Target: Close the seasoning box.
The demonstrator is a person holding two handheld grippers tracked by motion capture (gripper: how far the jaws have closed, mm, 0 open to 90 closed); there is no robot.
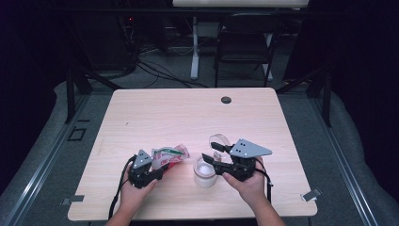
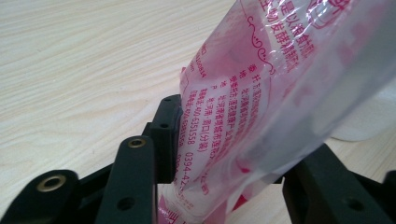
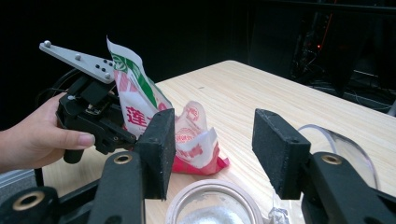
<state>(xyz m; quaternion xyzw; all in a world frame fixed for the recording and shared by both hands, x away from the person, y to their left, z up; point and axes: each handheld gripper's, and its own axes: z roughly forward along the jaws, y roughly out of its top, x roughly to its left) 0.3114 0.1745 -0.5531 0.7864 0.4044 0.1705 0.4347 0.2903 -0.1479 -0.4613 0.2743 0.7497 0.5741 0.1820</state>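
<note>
Left gripper (image 1: 157,168), lower left of centre in the high view, is clamped on a red, white and green printed bag (image 1: 168,157); in the left gripper view the bag (image 2: 261,107) runs up between the two black jaws from the bottom middle to the upper right, film pinched and creased at the jaws. The bag lies tilted, its far end resting on the table (image 1: 188,117), just left of a small clear cup (image 1: 205,172) that stands at lower centre. Right gripper (image 1: 209,159) hangs over the cup with its jaws apart and nothing between them; in the right gripper view (image 3: 210,149) the cup rim (image 3: 215,203) sits at bottom centre, directly under the gap, with white grainy contents showing inside. A clear round lid (image 1: 218,141) stands on edge just behind the cup in the high view, partly behind the right gripper; in the right gripper view the lid (image 3: 341,149) shows at the lower right edge, so the cup is uncovered. In the right gripper view the bag's top (image 3: 135,84) stands up at upper left beside the left gripper (image 3: 121,133); whether the mouth is cut open I cannot tell. Judgement: this looks like a pour from bag to cup. Done: lid off, bag gripped, white stuff in the cup. Left: any further pouring, setting the bag down, putting the lid on. How full the cup is meant to get cannot be read.
</note>
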